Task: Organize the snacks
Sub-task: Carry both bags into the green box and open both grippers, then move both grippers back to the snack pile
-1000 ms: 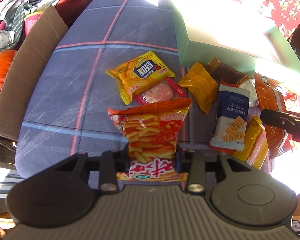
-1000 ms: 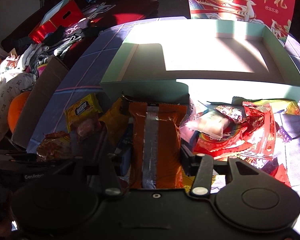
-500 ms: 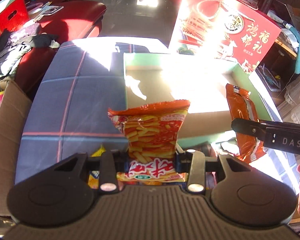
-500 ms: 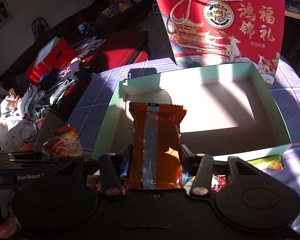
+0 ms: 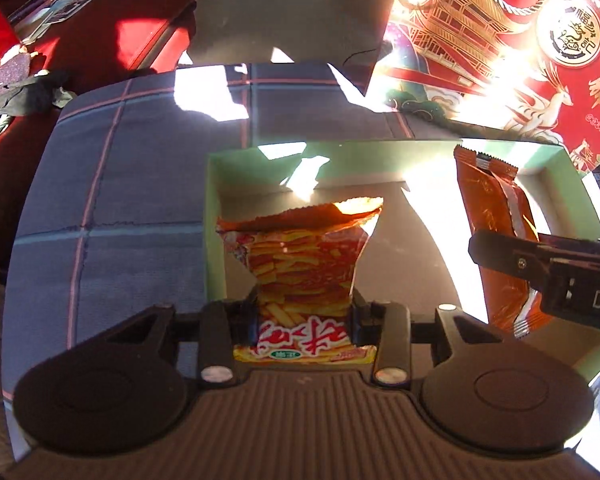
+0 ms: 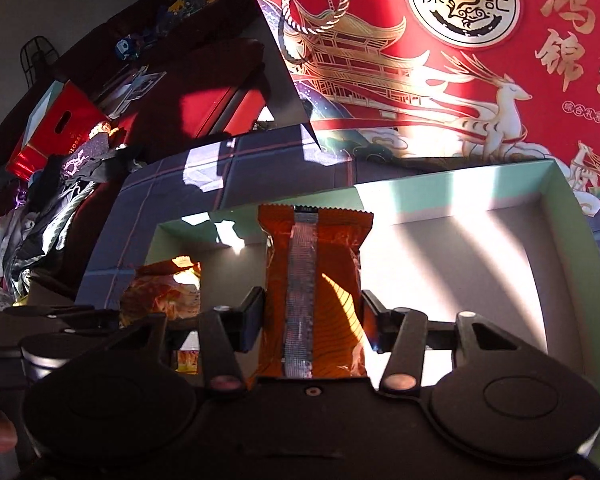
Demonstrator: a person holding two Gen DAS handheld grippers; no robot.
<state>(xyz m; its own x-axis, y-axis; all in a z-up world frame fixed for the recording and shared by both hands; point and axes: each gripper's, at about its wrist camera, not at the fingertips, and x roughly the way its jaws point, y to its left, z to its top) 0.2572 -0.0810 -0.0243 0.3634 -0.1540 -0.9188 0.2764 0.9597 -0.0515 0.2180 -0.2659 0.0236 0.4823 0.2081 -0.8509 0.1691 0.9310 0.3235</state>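
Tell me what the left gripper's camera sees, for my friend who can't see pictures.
The left gripper pinches a red-and-yellow snack bag above an open green box on a blue checked tablecloth. At the right, the right gripper holds an orange snack packet over the same box, with a red gift bag behind.

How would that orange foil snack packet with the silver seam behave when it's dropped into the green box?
The orange foil snack packet with the silver seam probably weighs little; the right gripper pinches it easily. Its glossy wrapper looks slippery and crinkly. It would likely flop flat in the green cardboard box.
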